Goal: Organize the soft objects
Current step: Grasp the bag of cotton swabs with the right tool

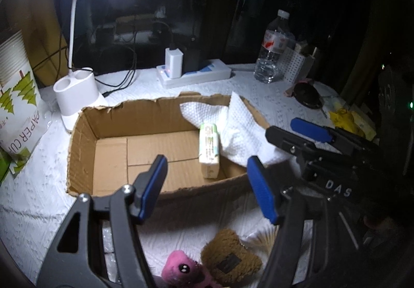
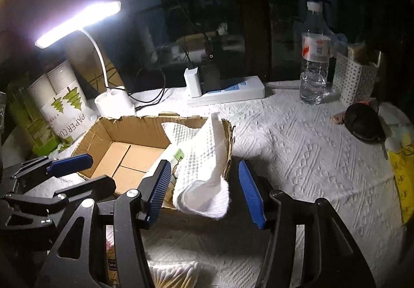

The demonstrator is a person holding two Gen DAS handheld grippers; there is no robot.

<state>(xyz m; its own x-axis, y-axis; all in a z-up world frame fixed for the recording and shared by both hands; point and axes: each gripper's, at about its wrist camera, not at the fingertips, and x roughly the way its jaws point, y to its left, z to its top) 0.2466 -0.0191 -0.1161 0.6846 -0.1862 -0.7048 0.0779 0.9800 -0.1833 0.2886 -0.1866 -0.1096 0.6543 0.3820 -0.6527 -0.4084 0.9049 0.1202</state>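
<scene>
My left hand-held gripper point(image 1: 207, 184) hangs half-open and empty over the torn brown cardboard box point(image 1: 85, 148). The pink plush toy point(image 1: 181, 270) and brown fuzzy bear point(image 1: 230, 257) lie on the bench at six o'clock, nearest it. My right hand-held gripper point(image 2: 207, 189), also open, straddles white paper towel point(image 2: 204, 171) untouched.

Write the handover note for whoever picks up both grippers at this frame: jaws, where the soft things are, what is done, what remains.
Left gripper: jaws open, nothing between them, above the near wall of the cardboard box.
Right gripper: jaws open, not gripping; the white paper towel lies in front of them.
In the box: tissue pack, upright against the towel, which drapes over the box's right wall.
Still on the table, near side: pink plush and brown plush, touching.
Done: tissue pack and towel placed.
Left: both plush toys; perhaps tuck the towel fully in.
</scene>
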